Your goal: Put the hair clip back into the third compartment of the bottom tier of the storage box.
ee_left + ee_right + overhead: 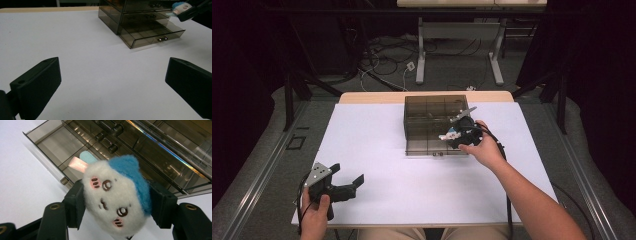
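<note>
The high view is looking forward and down over the whole tabletop (412,190). The left gripper view is facing low across it toward the drawer box (140,25), farther off. The right gripper view is sitting close against that box (150,150).

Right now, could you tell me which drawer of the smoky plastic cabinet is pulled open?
The bottom drawer is pulled out onto the white table, its two small knobs facing forward. The drawers above are pushed in flush with the cabinet front.
</note>
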Available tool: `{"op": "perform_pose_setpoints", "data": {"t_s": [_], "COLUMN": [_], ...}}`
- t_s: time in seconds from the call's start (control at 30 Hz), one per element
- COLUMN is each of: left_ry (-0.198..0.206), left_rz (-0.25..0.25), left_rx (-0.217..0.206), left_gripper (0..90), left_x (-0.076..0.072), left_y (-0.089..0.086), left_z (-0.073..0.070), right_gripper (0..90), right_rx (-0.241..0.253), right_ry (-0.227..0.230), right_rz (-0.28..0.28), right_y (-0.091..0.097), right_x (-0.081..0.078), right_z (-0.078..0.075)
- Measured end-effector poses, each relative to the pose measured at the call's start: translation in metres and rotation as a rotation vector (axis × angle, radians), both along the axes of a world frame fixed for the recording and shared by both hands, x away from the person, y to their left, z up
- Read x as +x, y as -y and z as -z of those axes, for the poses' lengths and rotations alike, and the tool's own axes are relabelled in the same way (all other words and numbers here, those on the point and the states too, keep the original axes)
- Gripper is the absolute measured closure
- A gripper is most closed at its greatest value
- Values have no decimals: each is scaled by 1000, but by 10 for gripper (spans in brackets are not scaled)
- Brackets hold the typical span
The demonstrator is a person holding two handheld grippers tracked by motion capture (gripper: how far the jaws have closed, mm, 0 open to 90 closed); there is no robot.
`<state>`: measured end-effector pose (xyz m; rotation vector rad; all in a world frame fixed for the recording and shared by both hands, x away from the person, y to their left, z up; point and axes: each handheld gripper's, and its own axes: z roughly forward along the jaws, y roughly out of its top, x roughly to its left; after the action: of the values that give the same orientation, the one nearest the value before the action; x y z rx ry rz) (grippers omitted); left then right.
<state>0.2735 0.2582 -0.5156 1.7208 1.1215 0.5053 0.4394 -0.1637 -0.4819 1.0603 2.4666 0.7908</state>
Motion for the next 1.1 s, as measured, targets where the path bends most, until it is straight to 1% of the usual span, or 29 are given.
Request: {"op": "perform_pose_setpoints", "data": {"t_s": [0.07, 0.13, 0.17, 0.2, 0.33, 0.37, 0.4, 0.43, 0.47, 0.5, 0.57, 0.6, 0.63, 0.67, 0.7, 0.73, 0.77, 0.8, 0.87, 0.9, 0.97, 1.0, 1.03, 1.07, 1.1], "left_ry": [-1, -2, -2, -2, -3, -3, -2, 0, 0, 0, -1, 0, 0, 0, 0, -3, -3, -2, -2, -2, -2, -4, -2, -2, -2], "left_rz": [-3, -3, -1, 0, 0, 0, 0, 0, 0, 0, -2, -4, -6, -3, -3, -2, -2, -2, -2, -2, -2, -3, -3, -2, -2], "left_rx": [-10, -8, -5, -4, -4, -4, -1, 1, 0, 0, -2, -7, -8, -6, -7, -8, -7, -8, -7, -7, -8, -8, -7, -7, -7], "left_gripper": [6, 6, 6, 6, 6, 6, 6, 6, 6, 6, 6, 6, 6, 6, 6, 6, 6, 6, 6, 6, 6, 6, 6, 6, 6], "left_x": [0, 0, 0, 0, 0, 0, 0, 0, 0, 0, 0, 0, 0, 0, 0, 0, 0, 0, 0, 0, 0, 0, 0, 0, 0], "left_y": [1, 1, 1, 1, 0, 0, 0, 0, 0, 0, 0, 0, 0, 0, 0, 1, 1, 1, 1, 1, 0, 1, 1, 1, 1], "left_z": [0, 0, 0, 0, 0, 0, 0, 0, 0, 0, 0, 0, 0, 0, 0, 0, 0, 0, 0, 0, 0, 0, 0, 0, 0], "right_gripper": [385, 385, 385, 385, 385, 384, 384, 384, 384, 384, 384, 383, 383, 382, 382, 382, 382, 382, 382, 382, 381, 381, 380, 380, 379], "right_rx": [-3, -22, -18, -31, -22, -26, -53, -38, -65, -39, -68, -41, -61, -56, -74, -72, -77, -75, -84, -88, -82, -114, -123, -117, -100], "right_ry": [-2, -3, 4, -9, 8, 8, -14, 8, -15, 12, -16, 9, -10, 3, -16, -13, -23, -11, -23, -19, -7, -29, -34, -32, -16], "right_rz": [-2, -10, -11, -17, -20, -21, -23, -25, -25, -25, -24, -27, -21, -25, -25, -20, -23, -20, -14, -12, -25, -21, -25, -25, -20], "right_y": [0, 0, -1, -1, -4, -4, -3, -4, -4, -4, -4, -5, -5, -5, -5, -5, -4, -5, -5, -5, -5, -5, -5, -5, -5], "right_x": [0, 0, 0, 0, 0, 0, 0, 0, 0, 1, 1, 2, 1, 2, 2, 2, 3, 3, 3, 4, 5, 4, 5, 5, 5], "right_z": [1, 1, 2, 1, 5, 5, 3, 6, 4, 7, 6, 9, 8, 10, 9, 10, 9, 11, 11, 12, 15, 13, 14, 15, 18]}}
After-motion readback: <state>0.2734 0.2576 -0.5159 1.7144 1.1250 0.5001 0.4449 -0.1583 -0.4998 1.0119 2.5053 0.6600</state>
